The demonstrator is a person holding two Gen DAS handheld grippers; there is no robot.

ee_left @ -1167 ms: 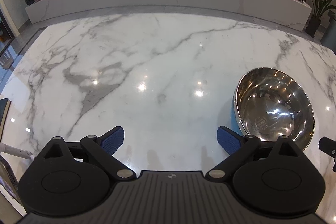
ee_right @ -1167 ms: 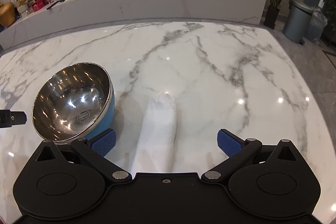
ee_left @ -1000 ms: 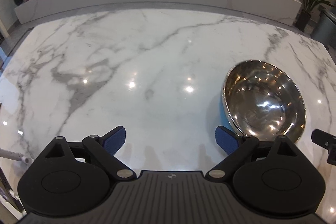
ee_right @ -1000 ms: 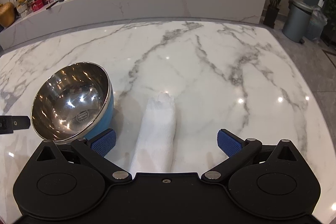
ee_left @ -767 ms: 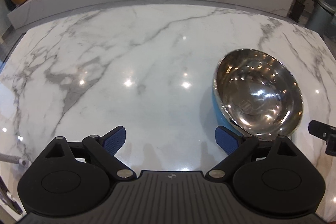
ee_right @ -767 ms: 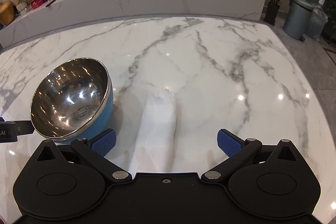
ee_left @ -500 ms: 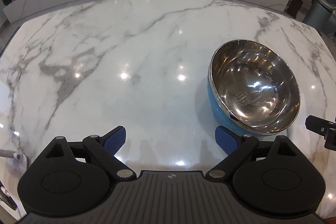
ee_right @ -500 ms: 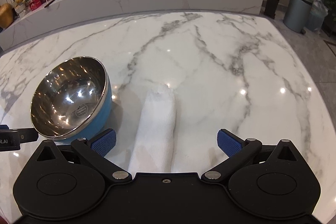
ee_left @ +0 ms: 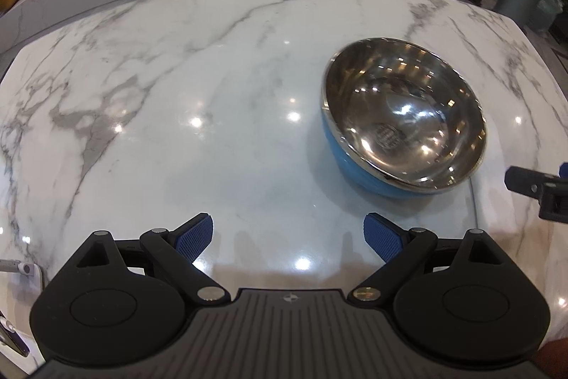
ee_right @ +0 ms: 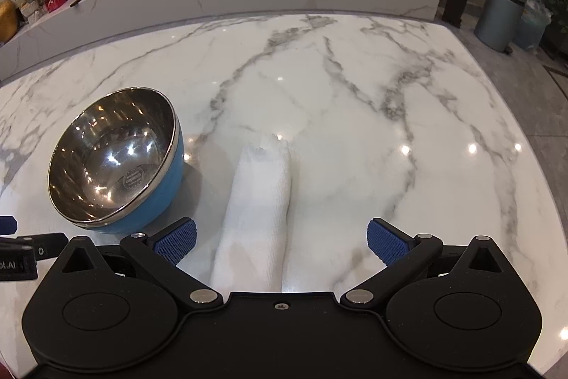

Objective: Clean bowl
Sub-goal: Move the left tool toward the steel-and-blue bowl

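cloth near end hidden under right gripper

Legible text is showing in one place only: on the black body of the left gripper, entering the right wrist view at its left edge, white letters are reading "AI", with a partly cut character ahead of them. A round stamped mark is sitting at the bottom of the bowl in both views, but its lettering is proving too small to read. A red box on the far ledge is bearing a white mark, likewise unreadable
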